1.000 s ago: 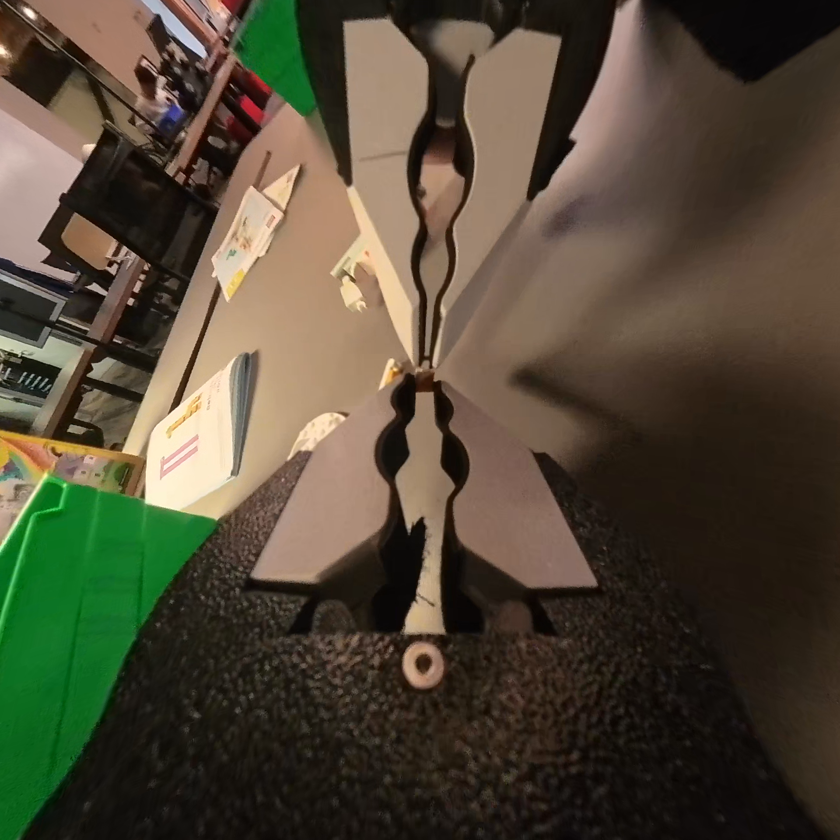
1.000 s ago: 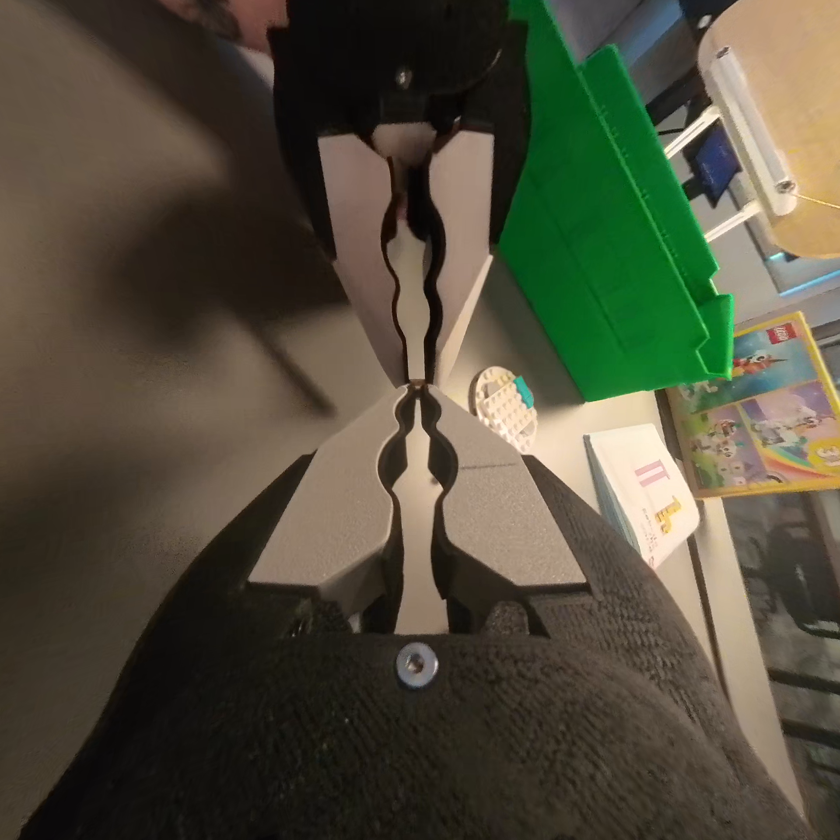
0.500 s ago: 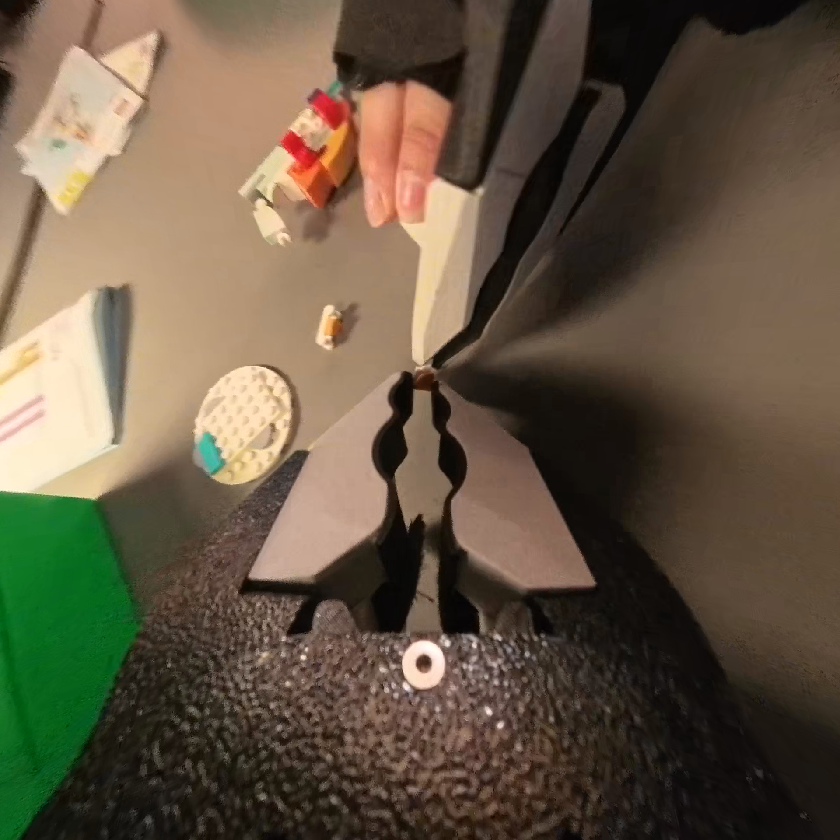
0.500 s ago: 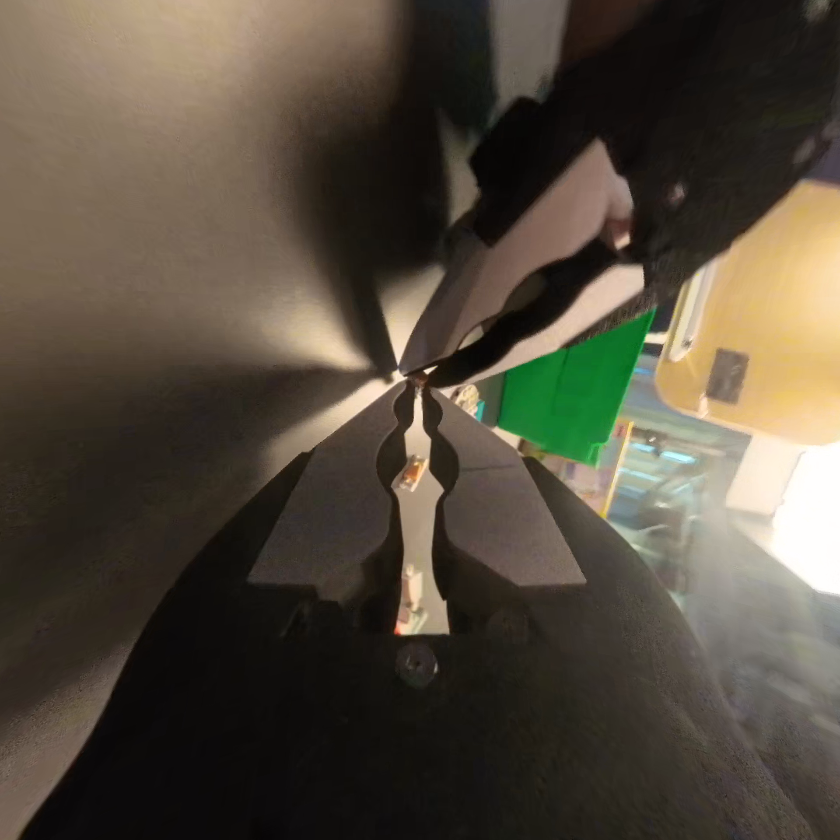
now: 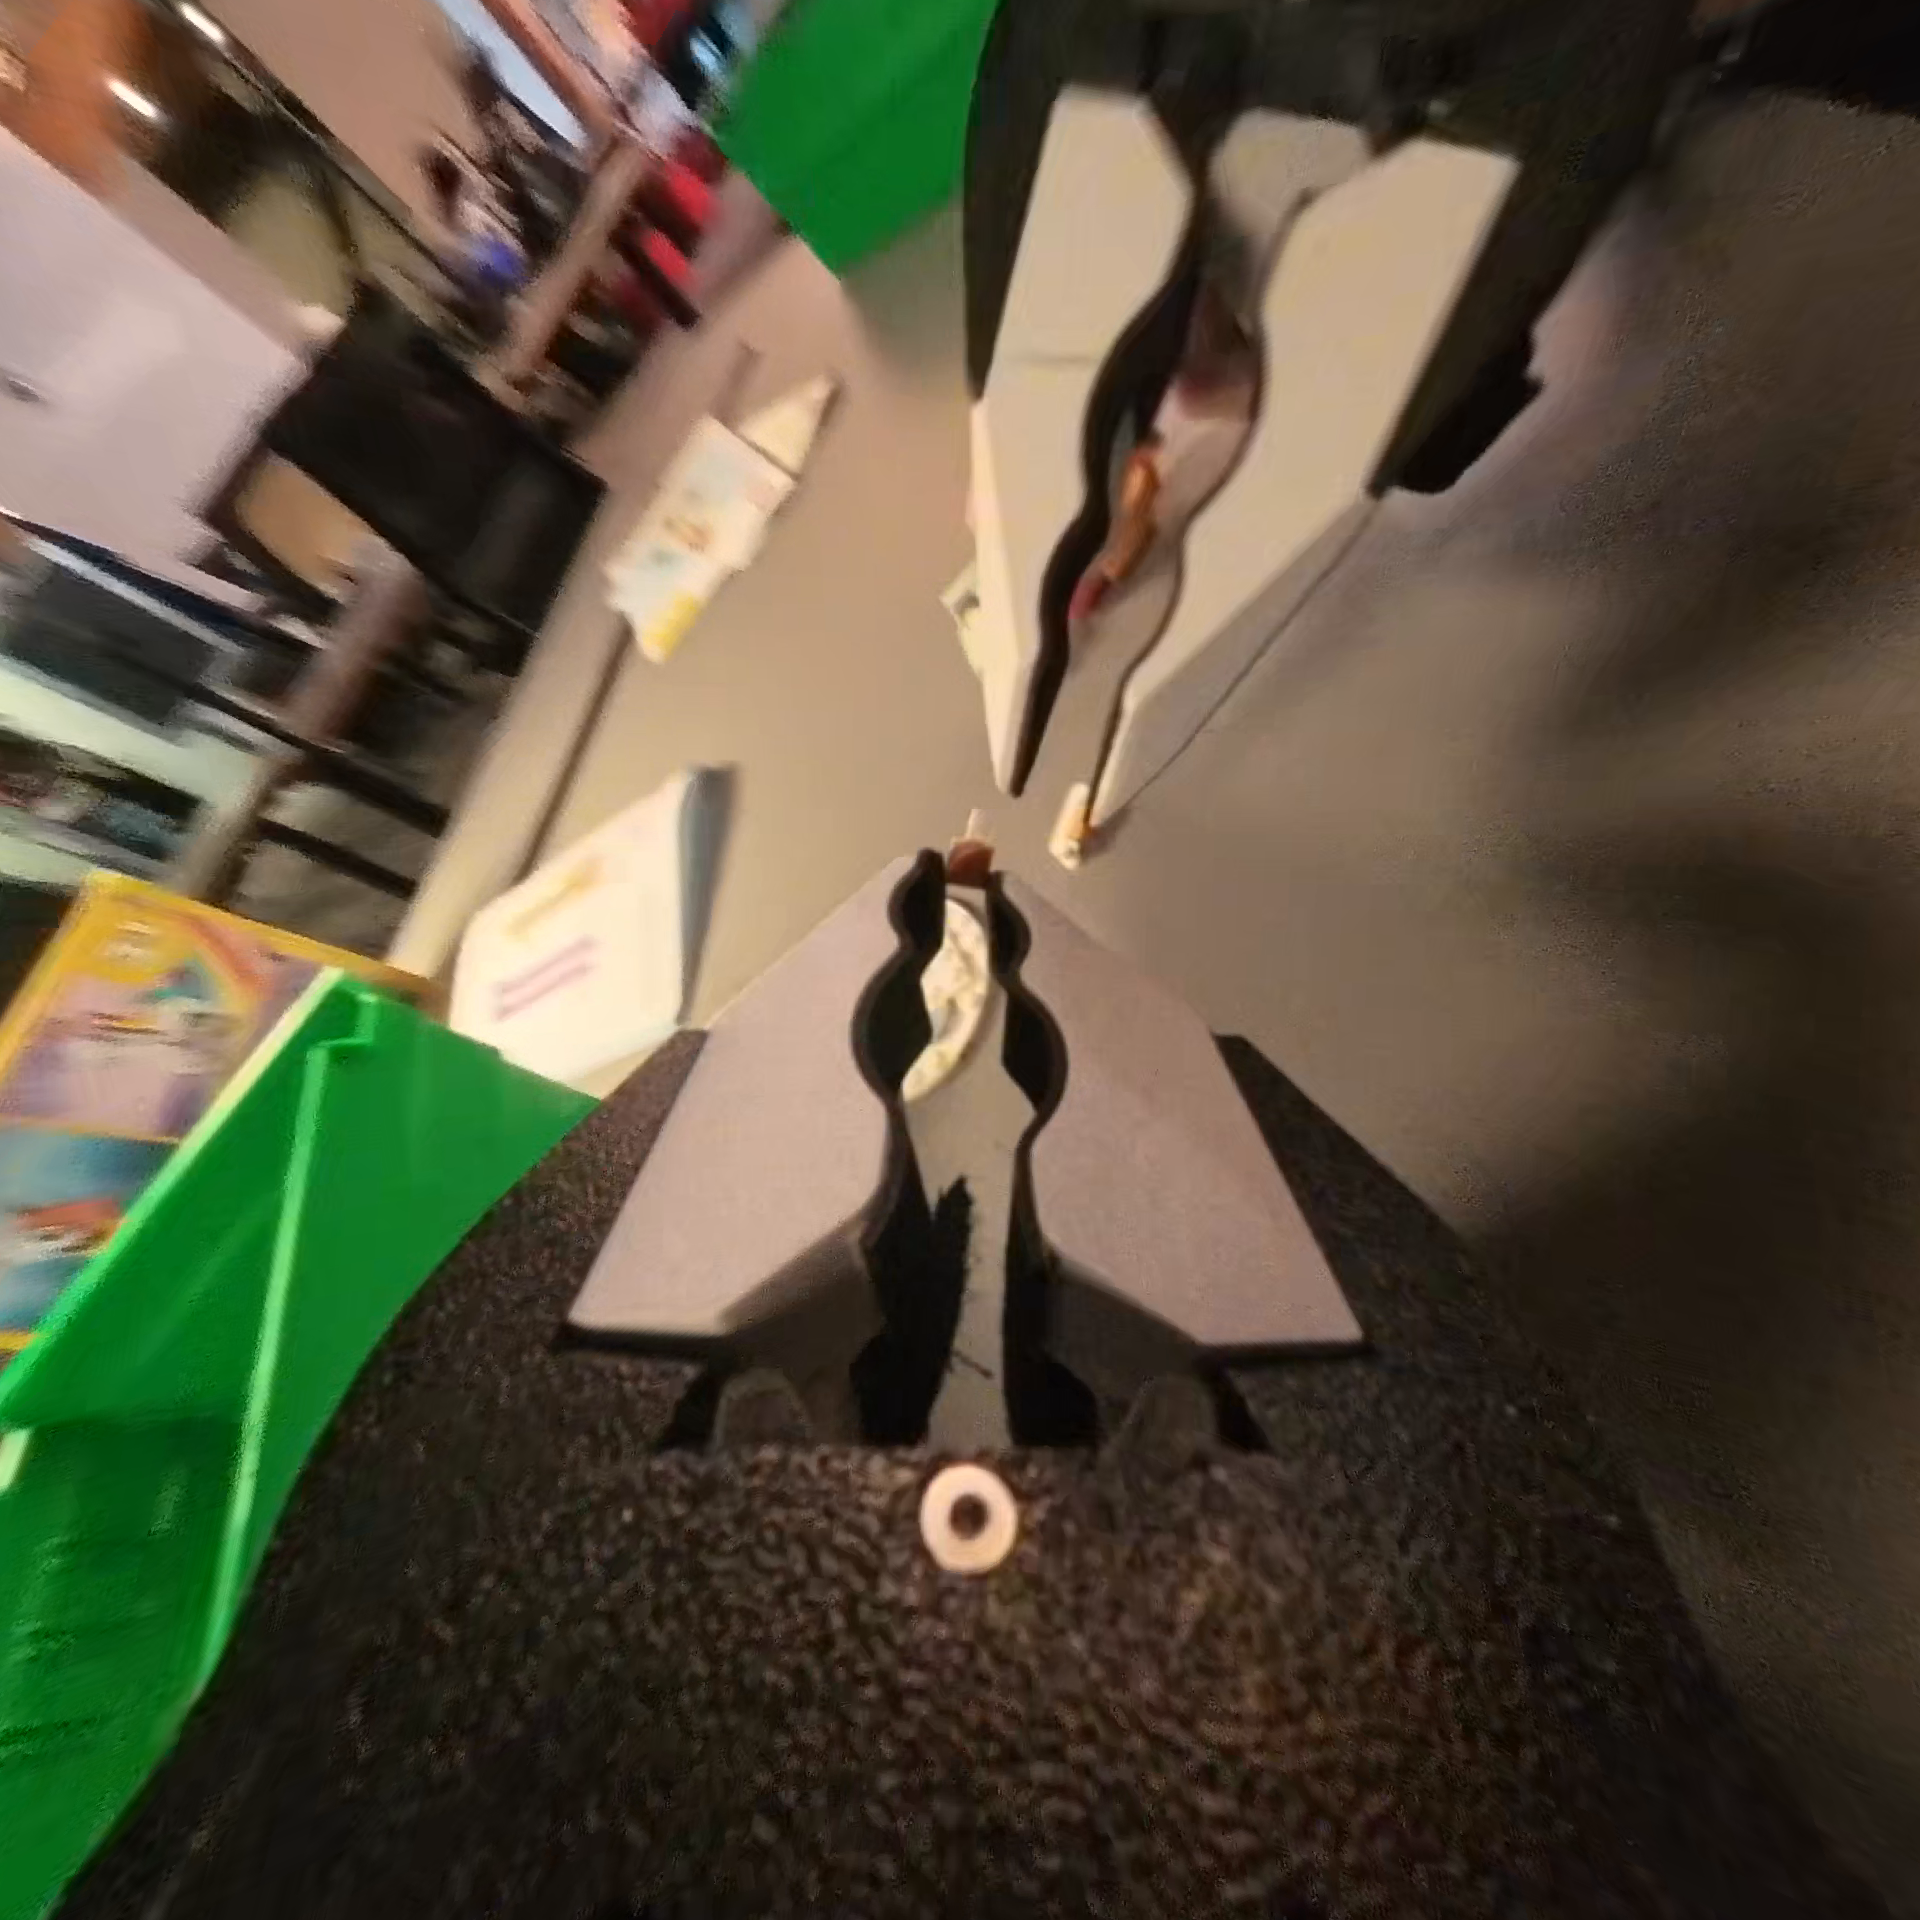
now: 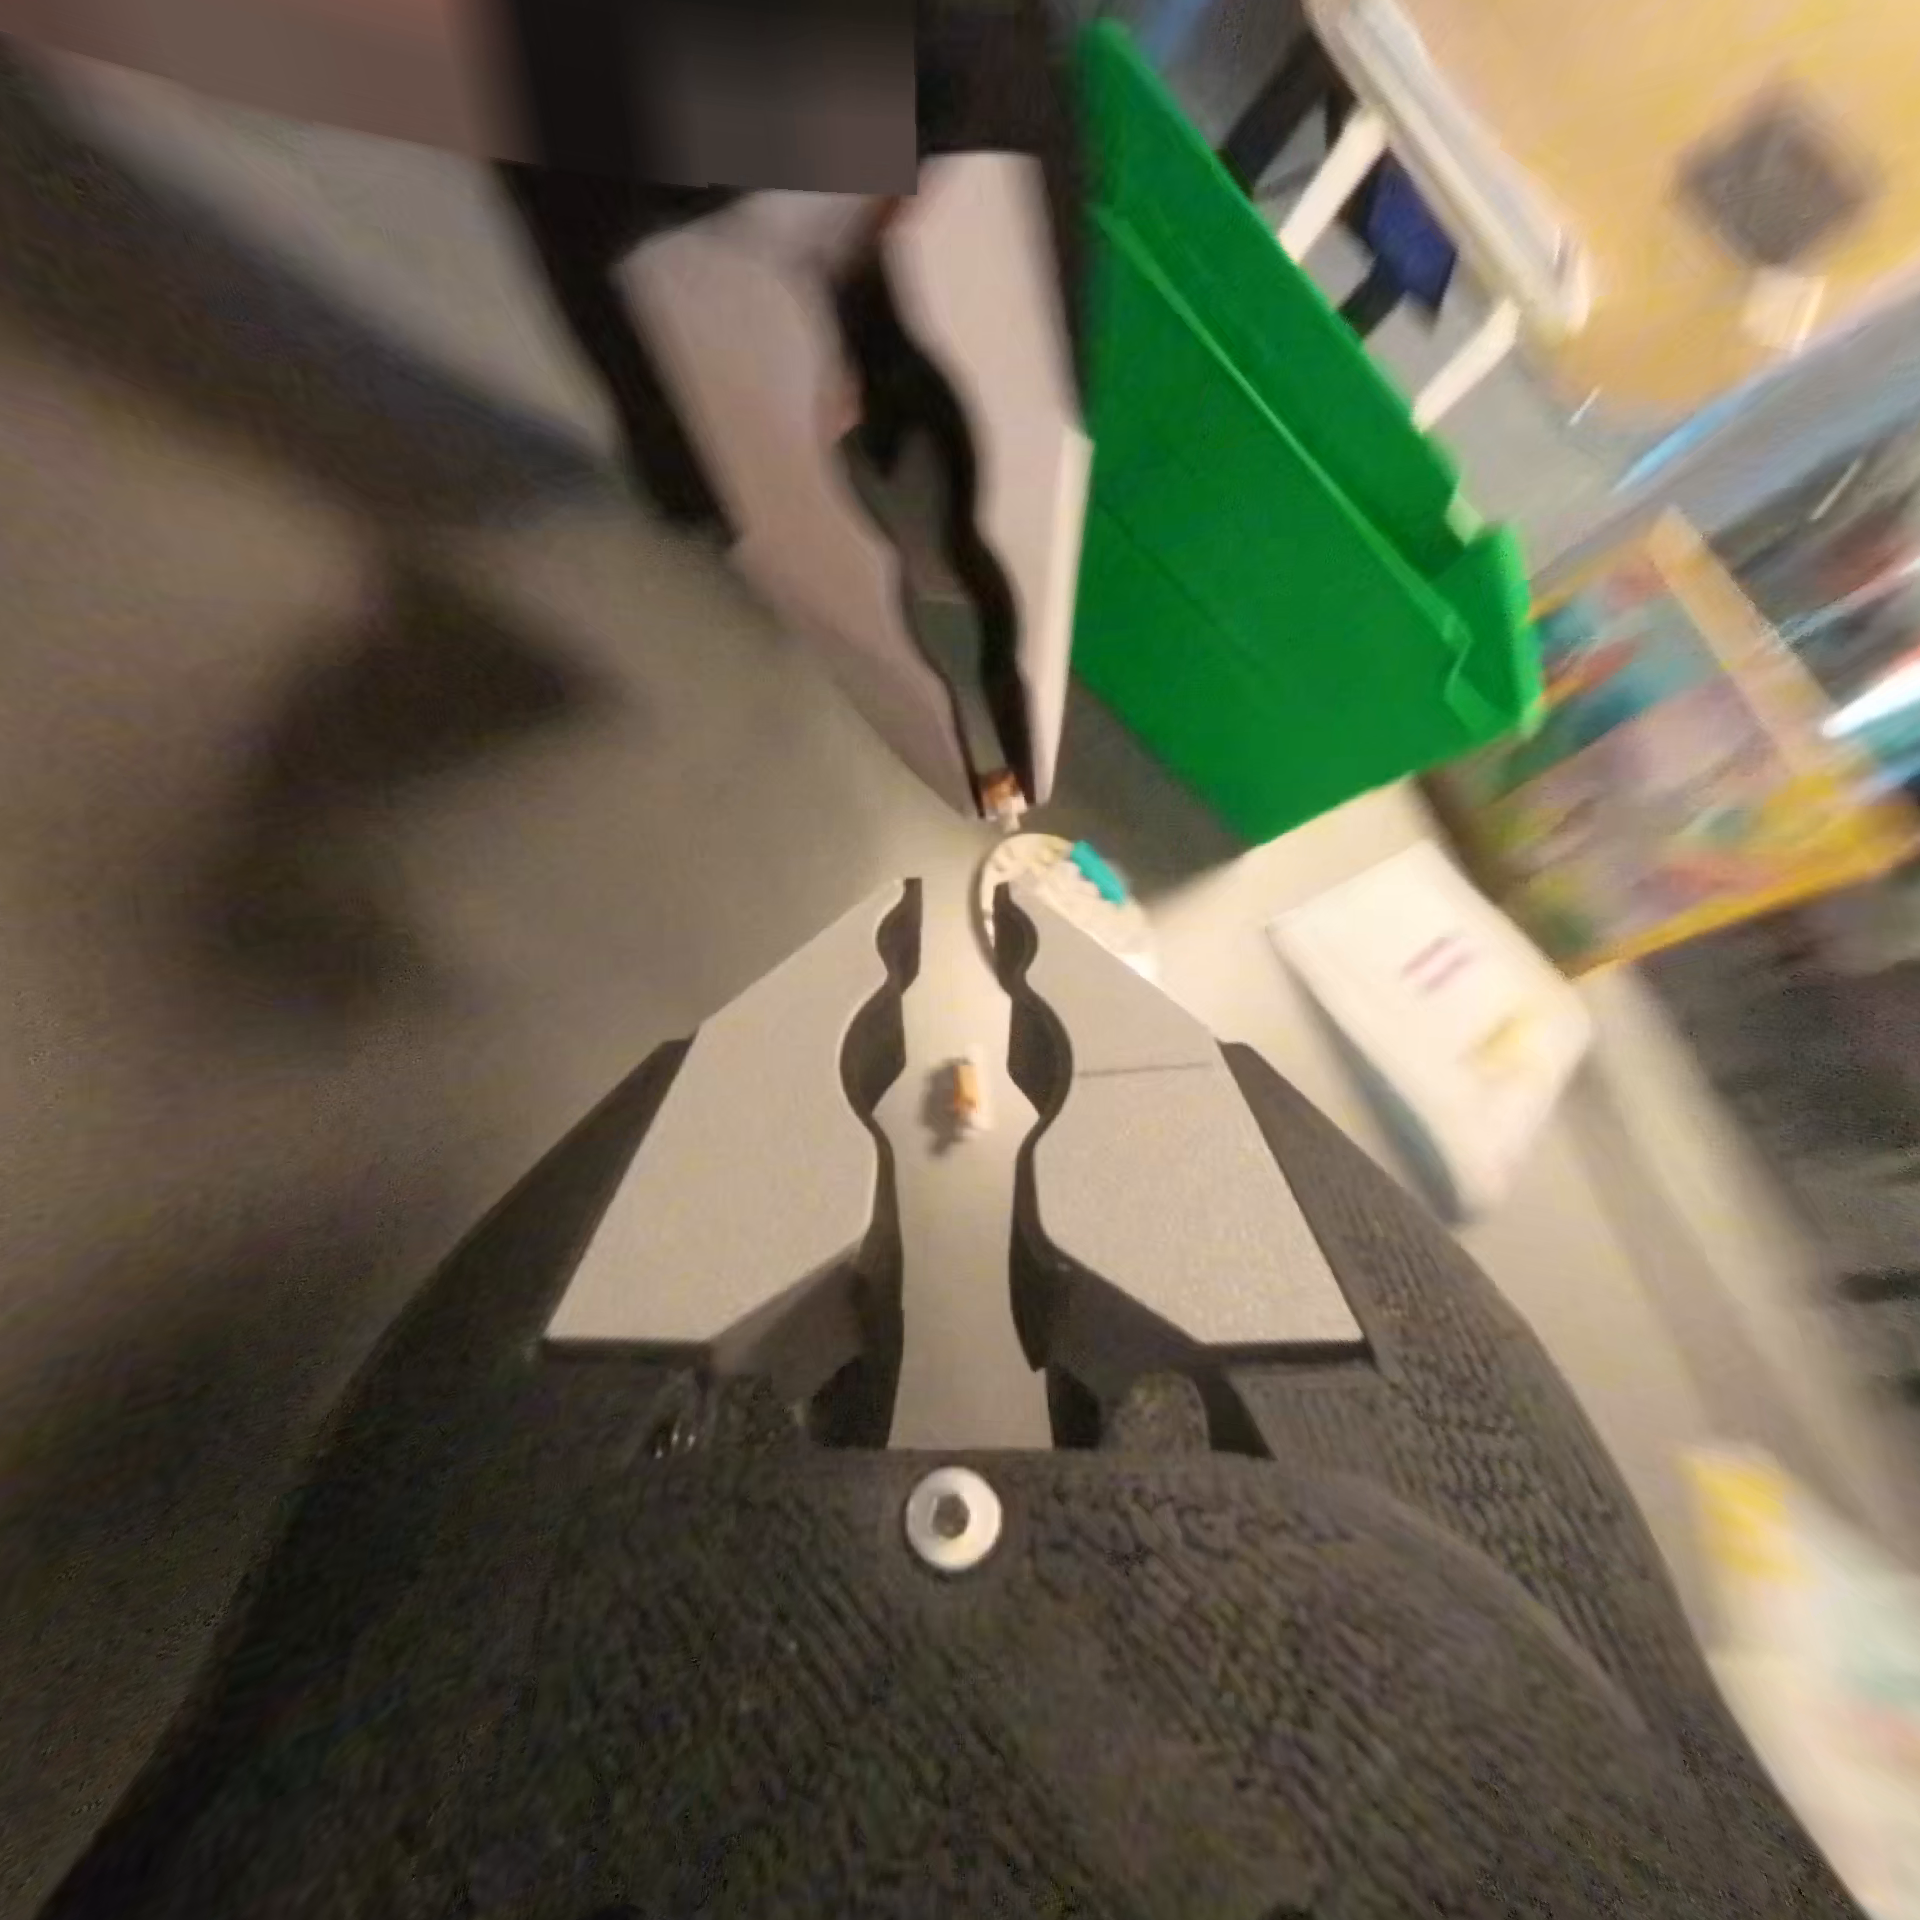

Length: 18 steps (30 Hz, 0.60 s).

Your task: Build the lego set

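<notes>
While both claws faced each other tip to tip over the grey table [image 5: 831,727], the green bin [image 6: 1247,520] stood off to the side. Beside it lay a colourful toy box [image 6: 1714,779] and a white booklet [image 5: 582,935], their print too blurred to read. The left gripper [image 5: 961,875] was pinched tight on 1 tiny brown-and-white brick [image 5: 971,858], its white stub pointing at the right gripper [image 6: 956,894]. That one gaped, gripping nothing, the brick just ahead of its tips. A round white studded plate [image 6: 1039,862] sat below, and 1 small tan piece [image 6: 961,1091] lay on the table under the right fingers.
</notes>
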Each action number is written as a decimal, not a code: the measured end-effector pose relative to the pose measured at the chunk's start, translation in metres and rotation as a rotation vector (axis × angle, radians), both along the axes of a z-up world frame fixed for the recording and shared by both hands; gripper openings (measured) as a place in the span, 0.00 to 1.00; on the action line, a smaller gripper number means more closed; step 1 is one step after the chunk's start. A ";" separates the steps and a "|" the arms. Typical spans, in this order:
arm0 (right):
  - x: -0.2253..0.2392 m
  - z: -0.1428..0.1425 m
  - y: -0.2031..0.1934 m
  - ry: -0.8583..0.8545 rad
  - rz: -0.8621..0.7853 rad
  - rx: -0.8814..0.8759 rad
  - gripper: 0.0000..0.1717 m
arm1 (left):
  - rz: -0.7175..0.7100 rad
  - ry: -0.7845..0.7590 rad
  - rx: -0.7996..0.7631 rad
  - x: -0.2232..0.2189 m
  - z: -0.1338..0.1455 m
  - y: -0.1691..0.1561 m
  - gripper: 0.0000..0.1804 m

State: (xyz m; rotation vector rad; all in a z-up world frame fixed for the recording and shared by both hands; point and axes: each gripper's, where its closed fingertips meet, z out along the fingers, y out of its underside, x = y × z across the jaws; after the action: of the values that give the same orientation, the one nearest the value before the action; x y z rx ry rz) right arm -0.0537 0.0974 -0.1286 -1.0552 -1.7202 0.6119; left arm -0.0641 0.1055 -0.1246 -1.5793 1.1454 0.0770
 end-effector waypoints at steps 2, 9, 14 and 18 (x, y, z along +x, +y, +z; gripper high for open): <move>-0.002 0.010 0.005 0.057 -0.050 -0.410 0.07 | 0.049 0.021 0.119 -0.003 0.011 0.005 0.02; -0.005 0.027 0.010 0.162 -0.031 -1.048 0.03 | 0.095 0.116 0.230 0.000 0.014 0.010 0.03; -0.008 0.024 0.009 0.147 -0.041 -1.077 0.05 | 0.117 0.142 0.248 0.003 0.014 0.012 0.03; -0.007 0.022 0.011 0.145 -0.049 -1.093 0.04 | 0.132 0.159 0.253 0.003 0.012 0.013 0.02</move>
State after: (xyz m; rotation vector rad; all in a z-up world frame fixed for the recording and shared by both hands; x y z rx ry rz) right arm -0.0605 0.1080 -0.1063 -1.7047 -1.1680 1.6385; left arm -0.0606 0.1183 -0.1125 -1.4398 1.1045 0.4255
